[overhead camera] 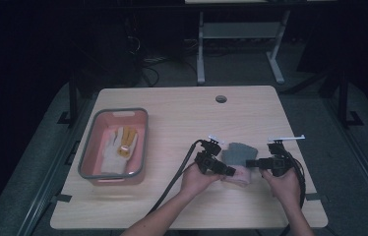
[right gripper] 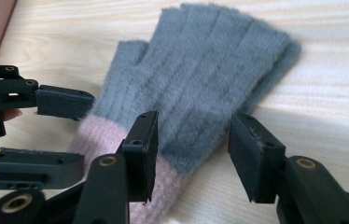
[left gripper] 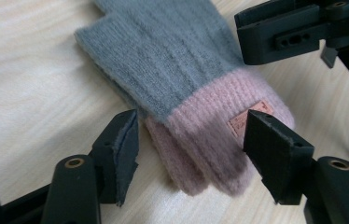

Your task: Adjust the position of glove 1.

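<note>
On the table [overhead camera: 172, 118], near the person's edge and right of centre, lies a grey glove with a pink cuff [left gripper: 182, 88], well apart from the pink basin [overhead camera: 89, 156] at the left, which holds a white and yellow glove [overhead camera: 117, 150]; the grey glove's long axis runs from the cuff, nearest the person, to the fingertips pointing away across the table; the left gripper [left gripper: 189, 154] comes at the cuff from the left and the right gripper [right gripper: 193, 151] at the grey part just above the cuff from the right, so the two face one another across the glove's near end, and both are about equally close; in the left gripper view the jaws stand wide apart with the cuff lying between them, one pad just beside its edge and the other over the small label, closed on nothing; in the right gripper view the jaws are likewise spread, straddling the edge of the grey knit, and grip nothing; both hands sit low over the table with forearms angled inward; I judge that the coming move is a pinch at the cuff end.
</note>
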